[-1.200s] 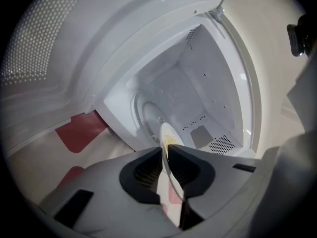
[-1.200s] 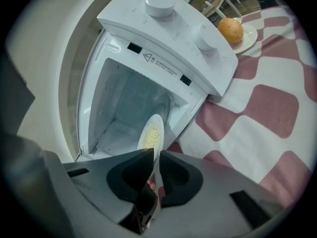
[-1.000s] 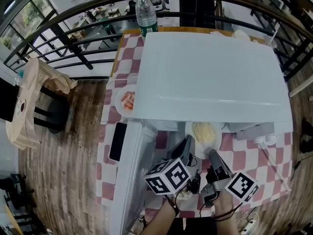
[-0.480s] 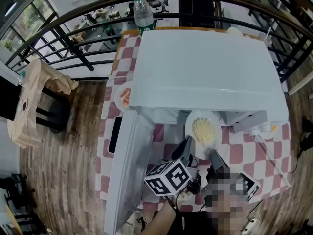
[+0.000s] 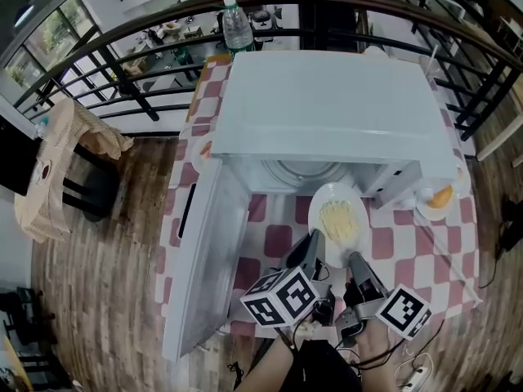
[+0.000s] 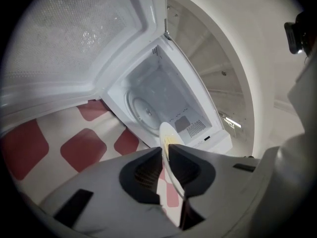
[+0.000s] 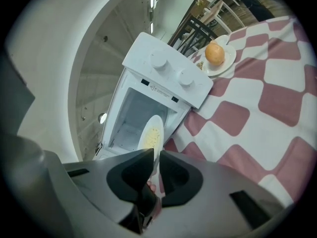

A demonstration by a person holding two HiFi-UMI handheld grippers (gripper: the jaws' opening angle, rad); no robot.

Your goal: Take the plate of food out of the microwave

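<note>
Head view alone: bottle (image 5: 237,27) behind microwave (image 5: 327,104)

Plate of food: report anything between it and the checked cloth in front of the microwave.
Nothing visible does. The plate of food, gripped at its near rim by the left gripper and right gripper, hangs over bare checked cloth before the microwave. The open door stands to the left, the orange's dish to the right.
</note>
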